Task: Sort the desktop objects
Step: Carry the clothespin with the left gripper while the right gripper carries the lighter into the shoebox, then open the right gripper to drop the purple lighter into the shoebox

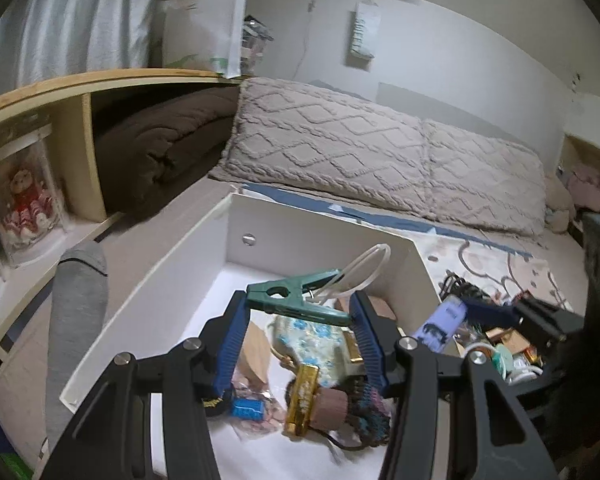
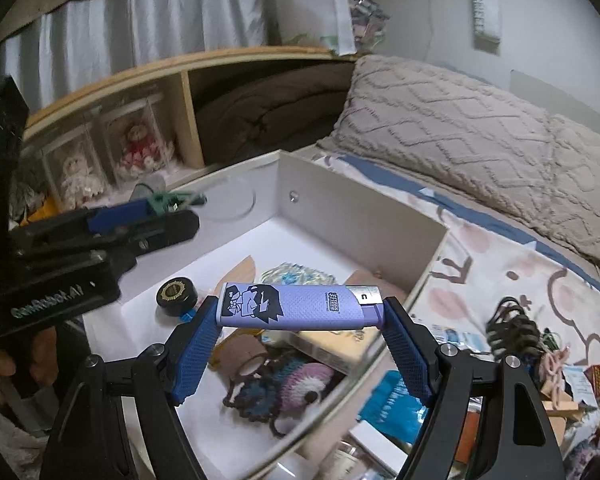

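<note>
My left gripper (image 1: 298, 302) is shut on a green clamp clip (image 1: 296, 296) with a white loop, held above the open white box (image 1: 316, 228). My right gripper (image 2: 300, 312) is shut on a purple lighter (image 2: 296, 306) with a cartoon print, held crosswise above the same box (image 2: 340, 196). In the left wrist view the lighter (image 1: 444, 322) and the right gripper (image 1: 496, 312) show at the box's right edge. In the right wrist view the left gripper (image 2: 172, 208) with the clip (image 2: 168, 200) hovers over the box's left wall.
The box holds a black round tin (image 2: 176, 295), a crochet toy (image 2: 296, 388), a gold lighter (image 1: 302, 396), a blue capacitor (image 1: 248, 407) and packets. Loose clutter (image 2: 540, 352) lies on the patterned sheet right of the box. Pillows (image 1: 380, 148) and a wooden shelf (image 1: 76, 136) stand behind.
</note>
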Tool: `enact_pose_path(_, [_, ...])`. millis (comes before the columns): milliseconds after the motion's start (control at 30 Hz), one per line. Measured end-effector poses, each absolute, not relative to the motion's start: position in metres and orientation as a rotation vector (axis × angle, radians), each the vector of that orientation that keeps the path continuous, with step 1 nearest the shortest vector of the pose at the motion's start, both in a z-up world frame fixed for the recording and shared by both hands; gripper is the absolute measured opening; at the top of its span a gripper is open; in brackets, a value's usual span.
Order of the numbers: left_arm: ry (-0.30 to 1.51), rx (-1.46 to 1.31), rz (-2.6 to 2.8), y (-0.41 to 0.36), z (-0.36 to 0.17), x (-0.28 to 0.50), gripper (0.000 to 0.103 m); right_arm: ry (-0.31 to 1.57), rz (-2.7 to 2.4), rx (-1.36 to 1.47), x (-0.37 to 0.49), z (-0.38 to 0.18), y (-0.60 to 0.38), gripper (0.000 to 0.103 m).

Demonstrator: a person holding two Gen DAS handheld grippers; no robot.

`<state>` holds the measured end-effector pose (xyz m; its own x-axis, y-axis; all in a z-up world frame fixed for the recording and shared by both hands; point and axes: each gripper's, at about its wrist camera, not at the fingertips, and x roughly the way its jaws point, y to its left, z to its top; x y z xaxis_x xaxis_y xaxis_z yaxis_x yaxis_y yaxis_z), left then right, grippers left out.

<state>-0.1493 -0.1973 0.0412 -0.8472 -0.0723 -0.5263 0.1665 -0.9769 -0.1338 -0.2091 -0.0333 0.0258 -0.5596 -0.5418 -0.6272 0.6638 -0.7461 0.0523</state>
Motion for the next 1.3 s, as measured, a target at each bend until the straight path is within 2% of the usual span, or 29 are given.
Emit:
enact_pose_path(433, [0.314,0.876,-2.863,-0.214,0.024,-0.156,0.051,0.420,-2.206,0.937,-0.212,0.009,-0.080,0.080])
enact_pose_path(900, [0.268,0.930,-2.845,-0.200,0.017,-0.165,0.051,0.299,-2.219,0.880,-0.194,0.026,-0.045,0.080])
enact_pose_path(1300, [0.262,0.949,-2.825,-0.182,0.016,-0.172,0.051,0.221,-2.240,0.765,-0.143,0.038,0.048,0.080])
